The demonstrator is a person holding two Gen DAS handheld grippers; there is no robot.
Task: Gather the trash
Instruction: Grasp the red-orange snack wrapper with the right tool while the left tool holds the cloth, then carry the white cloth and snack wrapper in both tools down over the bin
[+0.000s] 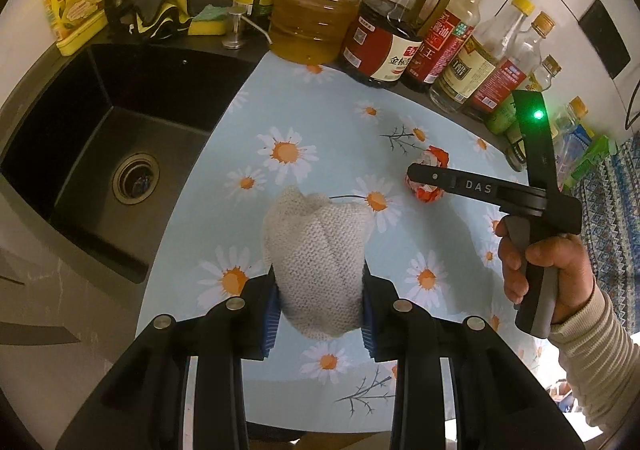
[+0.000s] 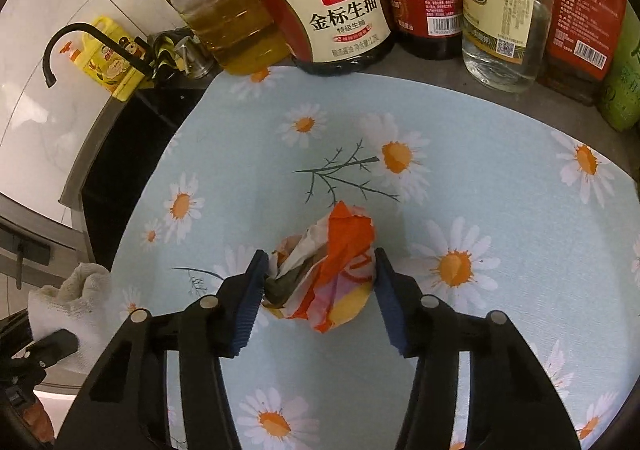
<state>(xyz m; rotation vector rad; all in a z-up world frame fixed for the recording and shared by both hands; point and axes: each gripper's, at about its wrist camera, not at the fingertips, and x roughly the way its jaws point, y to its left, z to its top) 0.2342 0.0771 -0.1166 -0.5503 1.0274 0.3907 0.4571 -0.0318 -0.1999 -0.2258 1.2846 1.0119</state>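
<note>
In the left wrist view, a bunched white knitted cloth [image 1: 316, 250] with a coarse woven texture is clamped between the ribbed blue pads [image 1: 269, 324] of the left gripper [image 1: 318, 320], above a pale blue mat [image 1: 320, 117] printed with daisies. A matte black rectangular sink [image 1: 100, 137] with a round metal drain is seen at the left. Glass and plastic bottles [image 1: 384, 41] of oil and sauces are lined up along the mat's far edge. At the right, the right gripper [image 1: 416, 171] is held by a hand [image 1: 540, 274] in a ribbed cream sleeve, its black finger lying over a crumpled orange-and-white paper wrapper [image 1: 428, 177] on the mat.

In the right wrist view, the crumpled wrapper [image 2: 332, 274], a creased ball of orange, white and yellow paper, is bracketed by the right gripper [image 2: 320, 290]. Its ribbed blue fingers [image 2: 250, 306] are set partly apart, just at the ball's sides; whether they press it cannot be told. The knitted cloth [image 2: 68, 302] is visible at the left edge.
</note>
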